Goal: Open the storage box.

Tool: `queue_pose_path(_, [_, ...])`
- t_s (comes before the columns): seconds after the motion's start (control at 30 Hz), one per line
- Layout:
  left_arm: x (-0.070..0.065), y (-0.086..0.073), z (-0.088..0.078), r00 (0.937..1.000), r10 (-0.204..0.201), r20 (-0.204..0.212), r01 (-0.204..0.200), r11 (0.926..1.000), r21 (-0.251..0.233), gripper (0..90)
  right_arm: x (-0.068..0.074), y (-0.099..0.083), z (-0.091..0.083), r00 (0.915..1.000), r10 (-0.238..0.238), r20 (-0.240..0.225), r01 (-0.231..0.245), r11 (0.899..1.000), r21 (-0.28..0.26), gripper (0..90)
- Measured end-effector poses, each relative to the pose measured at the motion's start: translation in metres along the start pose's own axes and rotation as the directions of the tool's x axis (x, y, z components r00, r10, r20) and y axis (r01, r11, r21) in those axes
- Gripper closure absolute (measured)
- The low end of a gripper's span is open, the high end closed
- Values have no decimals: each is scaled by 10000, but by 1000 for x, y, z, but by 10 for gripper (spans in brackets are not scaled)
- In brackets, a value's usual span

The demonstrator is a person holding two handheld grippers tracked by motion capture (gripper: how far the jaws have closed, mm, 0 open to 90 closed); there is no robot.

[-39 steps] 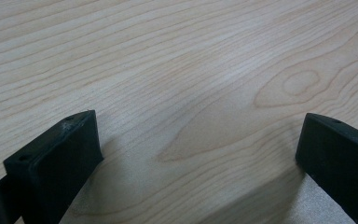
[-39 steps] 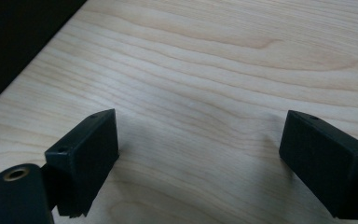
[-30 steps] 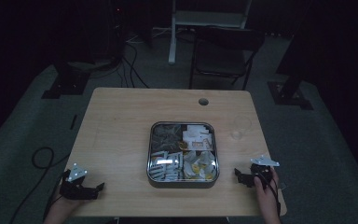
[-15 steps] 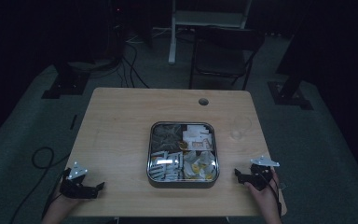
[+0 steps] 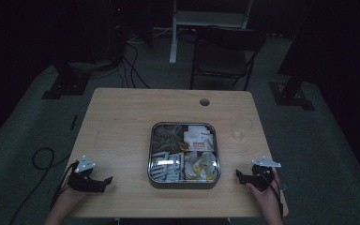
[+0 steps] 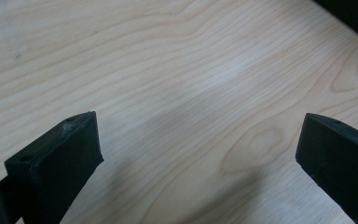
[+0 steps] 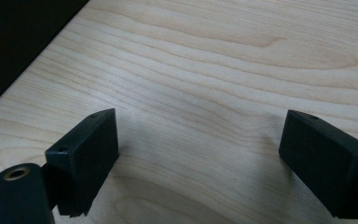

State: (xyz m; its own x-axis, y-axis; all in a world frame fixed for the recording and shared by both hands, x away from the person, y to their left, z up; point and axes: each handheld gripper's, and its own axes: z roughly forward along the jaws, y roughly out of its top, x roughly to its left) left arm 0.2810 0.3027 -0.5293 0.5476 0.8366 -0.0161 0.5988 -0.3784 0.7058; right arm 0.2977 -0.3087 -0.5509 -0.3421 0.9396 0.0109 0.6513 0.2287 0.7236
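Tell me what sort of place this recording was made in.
Probably a dim lab or studio set up for recording, not a home: a lone wooden table on grey carpet, black stand bases with loose cables on the floor, and a folding chair behind.

A dark folding chair (image 5: pixel 227 51) stands beyond the wooden table (image 5: pixel 122 122), cables (image 5: pixel 131 70) nearby.

Shiny metal tray (image 5: pixel 183 183) on matt, pale wooden table (image 5: pixel 122 122).
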Motion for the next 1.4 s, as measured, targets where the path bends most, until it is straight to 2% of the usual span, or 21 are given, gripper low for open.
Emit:
queue_pose_path(0.37, [-12,22,3,9974,506,506,-491,9984,-294,6,0,0,0,10000,0,1,0,10000,0,113])
queue_pose_path(0.4, [-14,28,3,9959,683,586,-665,9973,-318,6,0,0,0,10000,0,1,0,10000,-1,113])
queue_pose_path(0.5, [-19,36,4,9936,880,715,-852,9955,-408,6,0,0,0,10000,8,0,-8,10000,-7,113])
queue_pose_path(0.73, [-32,54,8,9838,1372,1157,-1302,9893,-661,6,0,0,0,10000,0,0,0,10000,-3,113])
queue_pose_path(0.97, [-44,72,14,9705,1842,1558,-1718,9811,-895,6,0,0,0,10000,4,-2,-4,10000,-2,113])
queue_pose_path(1.4, [-60,91,21,9485,2358,2115,-2107,9682,-1347,7,0,0,0,10000,4,-2,-4,10000,-5,113])
